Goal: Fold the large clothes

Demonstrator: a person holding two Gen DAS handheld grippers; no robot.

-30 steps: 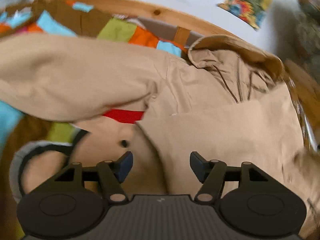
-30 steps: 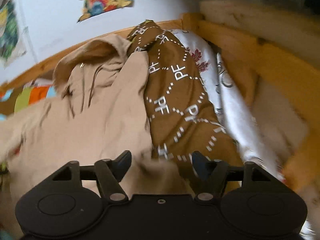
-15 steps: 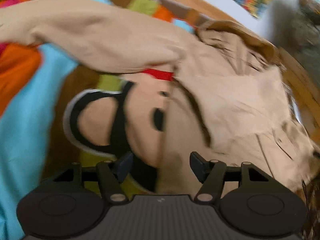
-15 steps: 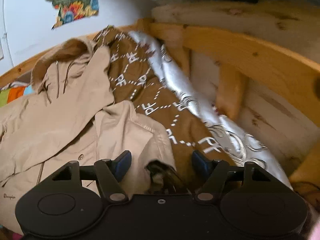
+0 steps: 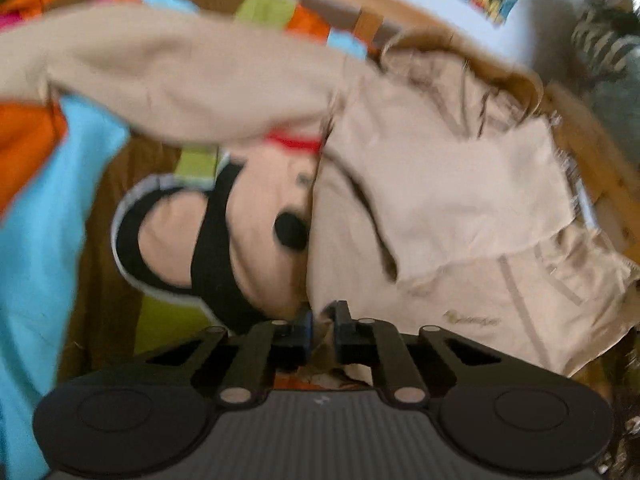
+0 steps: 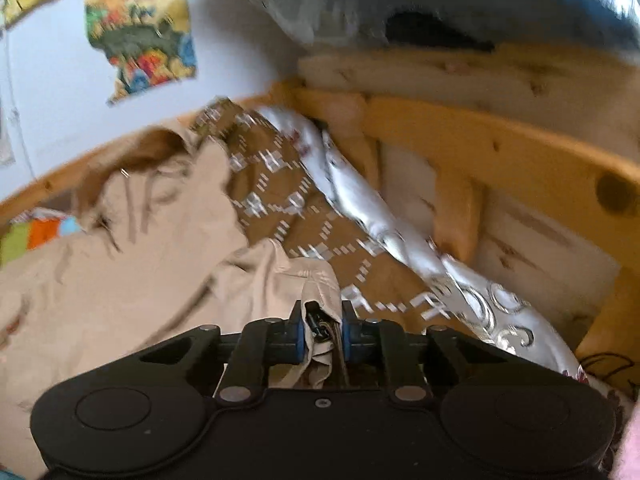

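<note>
Beige cotton makes up the jacket (image 5: 440, 200), which we find spread on a bed over a patchwork cover (image 5: 52, 208) of blue, orange, green and brown, printed with a cartoon face. We note one sleeve (image 5: 180, 80) stretched out to the left across the cover; the hood (image 5: 460, 60) lies toward the far wooden rail (image 5: 352, 0). A small logo sits on the chest, too blurred to read.

We record the left gripper (image 5: 322, 320) drawn narrow, its jaws clamped on the jacket's near edge where the cloth meets the cover. We record the right gripper (image 6: 322, 330) likewise narrow, its jaws pinching a bunched fold of the jacket (image 6: 120, 272) at the hem, with a dark zip end showing in the fold between the blue pads (image 6: 298, 338).

Just right of the jacket, in the right wrist view, we see a brown cloth (image 6: 288, 208) with a white letter pattern, touching it. Beside that lies a silvery cloth (image 6: 400, 232) against the wooden bed frame (image 6: 500, 148). A colourful picture (image 6: 144, 36) hangs on the pale wall. Both views are motion-blurred.
</note>
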